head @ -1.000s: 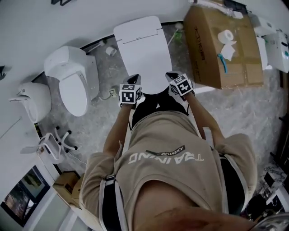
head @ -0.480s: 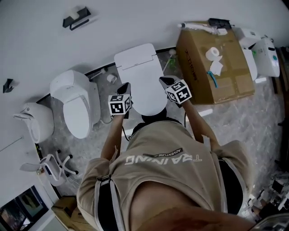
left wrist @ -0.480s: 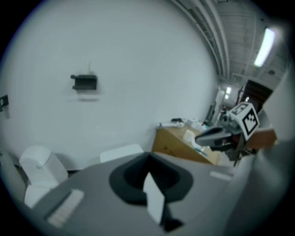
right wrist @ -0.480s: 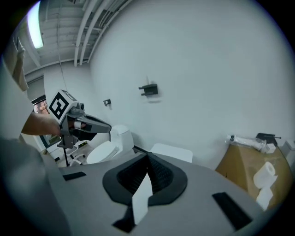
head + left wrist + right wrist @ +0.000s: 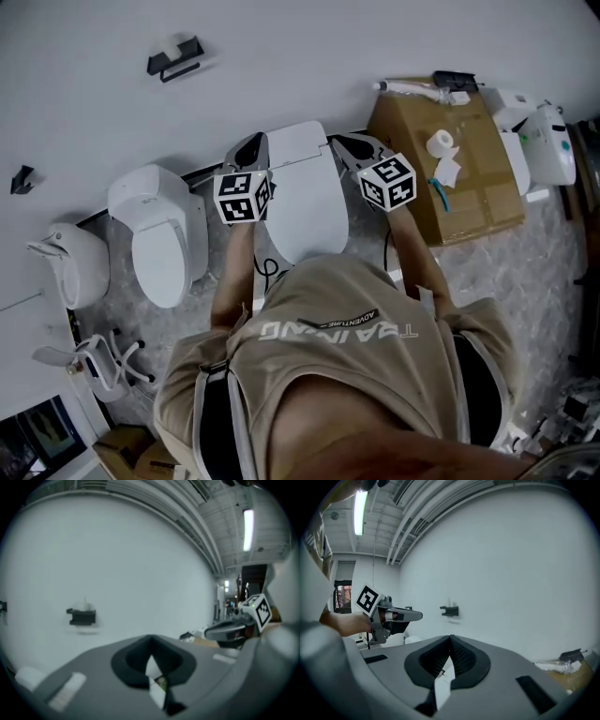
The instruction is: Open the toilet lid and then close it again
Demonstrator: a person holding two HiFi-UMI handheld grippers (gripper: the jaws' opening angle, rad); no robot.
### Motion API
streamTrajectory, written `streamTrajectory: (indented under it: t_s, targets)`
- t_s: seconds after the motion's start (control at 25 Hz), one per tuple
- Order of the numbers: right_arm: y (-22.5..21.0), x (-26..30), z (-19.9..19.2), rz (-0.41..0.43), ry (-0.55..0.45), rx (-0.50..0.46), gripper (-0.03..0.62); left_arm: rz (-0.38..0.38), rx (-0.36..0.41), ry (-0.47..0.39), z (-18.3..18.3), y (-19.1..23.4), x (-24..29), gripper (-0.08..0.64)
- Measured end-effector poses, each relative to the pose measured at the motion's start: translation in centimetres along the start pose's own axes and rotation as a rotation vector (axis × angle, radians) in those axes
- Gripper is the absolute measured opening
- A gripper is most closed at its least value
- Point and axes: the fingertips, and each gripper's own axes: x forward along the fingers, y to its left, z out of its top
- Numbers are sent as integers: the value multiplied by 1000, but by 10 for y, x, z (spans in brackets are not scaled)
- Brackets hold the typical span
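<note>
The white toilet (image 5: 305, 202) stands against the wall in the middle of the head view. Its lid looks flat and down, and my body hides its front end. My left gripper (image 5: 248, 142) is held up at the toilet's back left, my right gripper (image 5: 342, 141) at its back right. Neither touches the lid. In the left gripper view the left gripper (image 5: 151, 641) has its jaws together with nothing between them and faces the bare wall. The right gripper (image 5: 451, 638) looks the same in its own view. Each gripper view shows the other gripper off to one side.
A second white toilet (image 5: 159, 234) and another white fixture (image 5: 70, 258) stand to the left. A cardboard box (image 5: 469, 187) with a paper roll (image 5: 438, 142) stands at the right, with white units (image 5: 544, 141) beyond it. A black bracket (image 5: 175, 56) hangs on the wall.
Both grippers rose from the lid's front edge, along its sides, up to the toilet's back near the wall. They stayed shut. The head view tilted up toward the wall.
</note>
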Motion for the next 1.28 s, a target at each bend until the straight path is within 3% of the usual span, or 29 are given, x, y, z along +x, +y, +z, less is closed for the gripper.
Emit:
streamTrajectory:
  t_s: [0.28, 0.72, 1.28]
  targets:
    - [1, 9, 73, 75, -95, 3, 14, -9, 93, -82, 58, 9, -2, 2]
    - [-5, 15, 117, -13, -203, -80, 14, 33, 139, -148, 97, 27, -4, 2]
    - [-1, 21, 114, 3, -222, -35, 14, -11, 134, -123, 80, 19, -3, 2]
